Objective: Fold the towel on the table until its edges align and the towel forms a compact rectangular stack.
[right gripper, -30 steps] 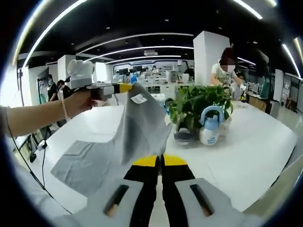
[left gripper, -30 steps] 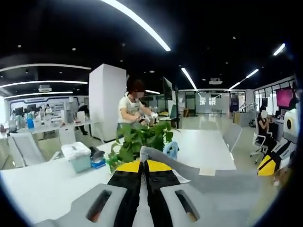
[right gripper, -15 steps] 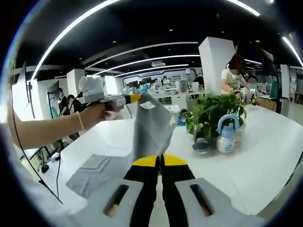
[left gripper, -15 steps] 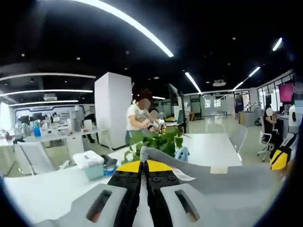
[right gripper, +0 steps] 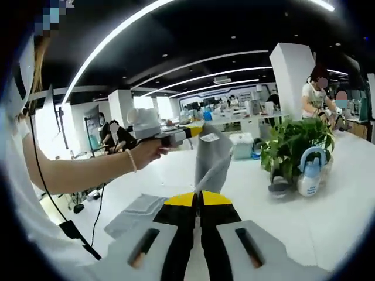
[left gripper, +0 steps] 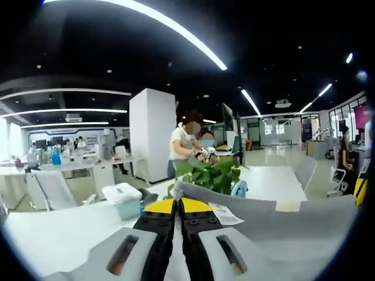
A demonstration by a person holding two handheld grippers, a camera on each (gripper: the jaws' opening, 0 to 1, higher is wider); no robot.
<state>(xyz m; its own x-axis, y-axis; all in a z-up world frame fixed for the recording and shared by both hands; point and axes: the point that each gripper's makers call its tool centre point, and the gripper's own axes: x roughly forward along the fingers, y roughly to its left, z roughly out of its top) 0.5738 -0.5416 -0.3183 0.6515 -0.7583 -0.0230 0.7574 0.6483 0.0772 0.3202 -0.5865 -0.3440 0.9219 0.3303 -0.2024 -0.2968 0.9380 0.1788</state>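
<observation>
Both grippers are holding the grey towel (right gripper: pixel 212 161) up off the white table (right gripper: pixel 328 216). The right gripper (right gripper: pixel 198 198) is pinching one part of it with closed jaws, and the left gripper (left gripper: pixel 176 204) is clamping another edge, cloth stretching away rightward. The towel's lower end is trailing on the table near its left edge. A potted plant (right gripper: pixel 296 143) and spray bottle (right gripper: pixel 309 174) are sitting well apart.

In the right gripper view, the towel (right gripper: pixel 212 161) hangs above the table (right gripper: pixel 328 216), left of the plant (right gripper: pixel 296 143); a bottle (right gripper: pixel 309 174) stands before the plant.
</observation>
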